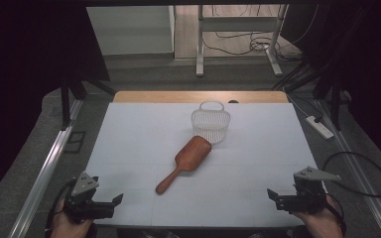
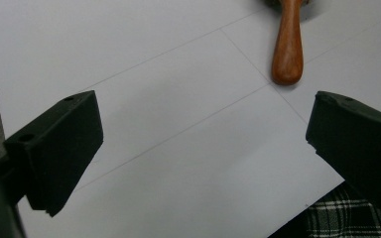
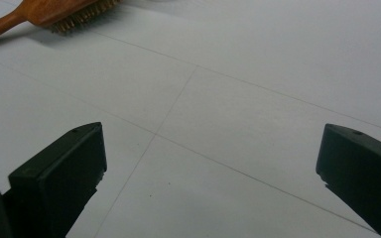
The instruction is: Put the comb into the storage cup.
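Nearest the high camera, at the bottom edge, two hands hold the claws over the near rim of the table (image 1: 129,129), which is covered by a white sheet marked with faint grid lines. At the near left corner sits the left claw (image 1: 118,201), its jaws spread wide with nothing between them; in the left gripper view the two black jaws stand far apart over bare sheet, and a patch of checked cloth (image 2: 347,220) shows past the table's near edge. At the near right corner sits the right claw (image 1: 273,196), likewise released and empty, its jaws wide apart over the sheet in the right gripper view.

Between the claws and the things lies open white sheet; nothing stands in the way. A white mesh basket (image 1: 211,124) with a loop handle stands toward the far middle of the table. Beyond the table are the legs of a metal stand, loose cables on the floor, and a power strip (image 1: 320,126) to the right.

A wooden hairbrush (image 1: 186,161) lies near the middle of the table, well apart from both claws. It is reddish-brown and smooth, with a broad oval head and a rounded handle. Its head points toward the basket and seems to touch or just meet its near side; its handle (image 2: 287,47) points toward the near left. In the right gripper view its bristles (image 3: 82,17) face down onto the sheet.
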`<state>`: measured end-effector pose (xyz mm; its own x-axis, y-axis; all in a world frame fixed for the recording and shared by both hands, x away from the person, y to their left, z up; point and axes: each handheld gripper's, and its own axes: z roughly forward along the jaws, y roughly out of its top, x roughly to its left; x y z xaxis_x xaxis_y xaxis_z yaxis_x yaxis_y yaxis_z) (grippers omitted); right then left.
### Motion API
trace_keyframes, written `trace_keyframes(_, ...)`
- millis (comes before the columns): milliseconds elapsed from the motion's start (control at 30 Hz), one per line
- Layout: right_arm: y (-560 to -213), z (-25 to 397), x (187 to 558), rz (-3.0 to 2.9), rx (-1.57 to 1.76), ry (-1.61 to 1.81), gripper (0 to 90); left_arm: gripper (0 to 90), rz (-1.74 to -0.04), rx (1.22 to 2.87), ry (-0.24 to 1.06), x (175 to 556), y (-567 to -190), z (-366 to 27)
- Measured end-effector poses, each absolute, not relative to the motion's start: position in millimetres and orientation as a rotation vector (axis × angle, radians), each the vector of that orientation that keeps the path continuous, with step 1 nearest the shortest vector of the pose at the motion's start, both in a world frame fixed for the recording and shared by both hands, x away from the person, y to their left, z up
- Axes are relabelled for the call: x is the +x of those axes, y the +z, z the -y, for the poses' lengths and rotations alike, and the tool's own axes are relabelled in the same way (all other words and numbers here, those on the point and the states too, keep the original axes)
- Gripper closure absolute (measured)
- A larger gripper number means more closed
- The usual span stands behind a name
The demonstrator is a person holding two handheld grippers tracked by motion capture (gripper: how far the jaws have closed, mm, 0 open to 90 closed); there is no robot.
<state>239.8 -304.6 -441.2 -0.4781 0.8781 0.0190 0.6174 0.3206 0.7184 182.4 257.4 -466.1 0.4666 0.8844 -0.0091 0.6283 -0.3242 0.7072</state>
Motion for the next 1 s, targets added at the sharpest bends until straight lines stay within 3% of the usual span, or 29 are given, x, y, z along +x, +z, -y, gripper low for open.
trace_keyframes(1000,-442.2,304.7,240.7,-2.229,1.333,0.951,0.0,1.1,-1.235,2.077,0.467,184.6,-465.7,-258.2)
